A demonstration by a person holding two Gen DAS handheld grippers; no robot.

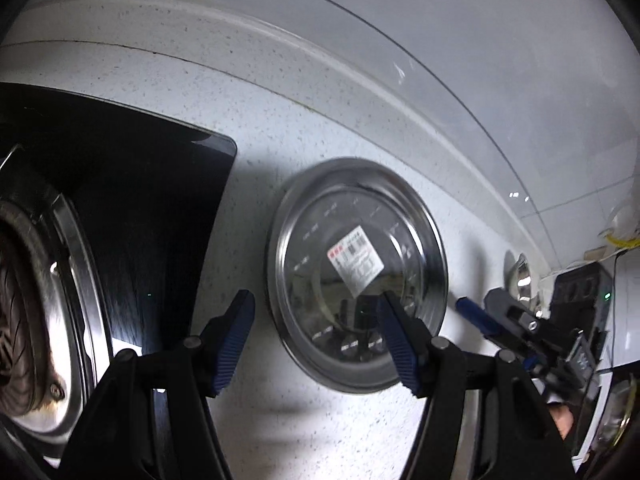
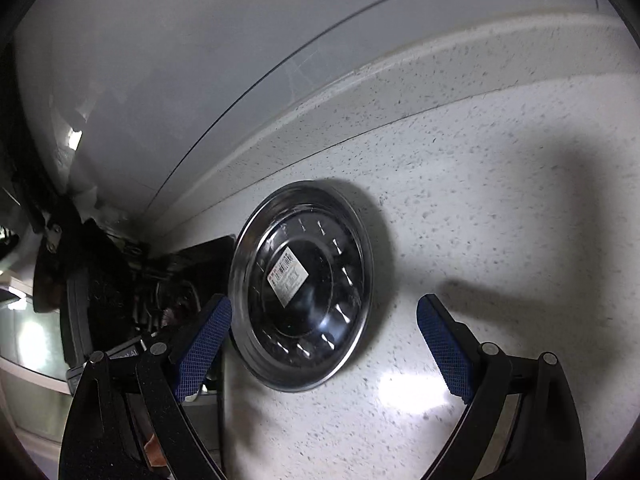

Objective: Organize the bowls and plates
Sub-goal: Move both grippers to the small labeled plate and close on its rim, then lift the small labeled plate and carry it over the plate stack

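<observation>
Looks like a home kitchen: speckled white table [image 1: 328, 92] against tiled wall [image 1: 500, 40], black cooktop [image 1: 132, 184], steel plate [image 1: 356, 276].

Plate [image 1: 356, 276] lies flat on desk [image 1: 280, 128], before the raised back ledge [image 1: 240, 36]. Stove panel [image 1: 132, 200] lies left of plate, near it, not touching. Small bowl [image 1: 520, 276] sits right of plate, well apart, near wall [image 1: 500, 40].

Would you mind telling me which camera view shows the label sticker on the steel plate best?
The left wrist view: the label sticker on the steel plate appears larger there, with its red mark and barcode discernible. The right wrist view shows the same sticker smaller and its print less distinct.
</observation>
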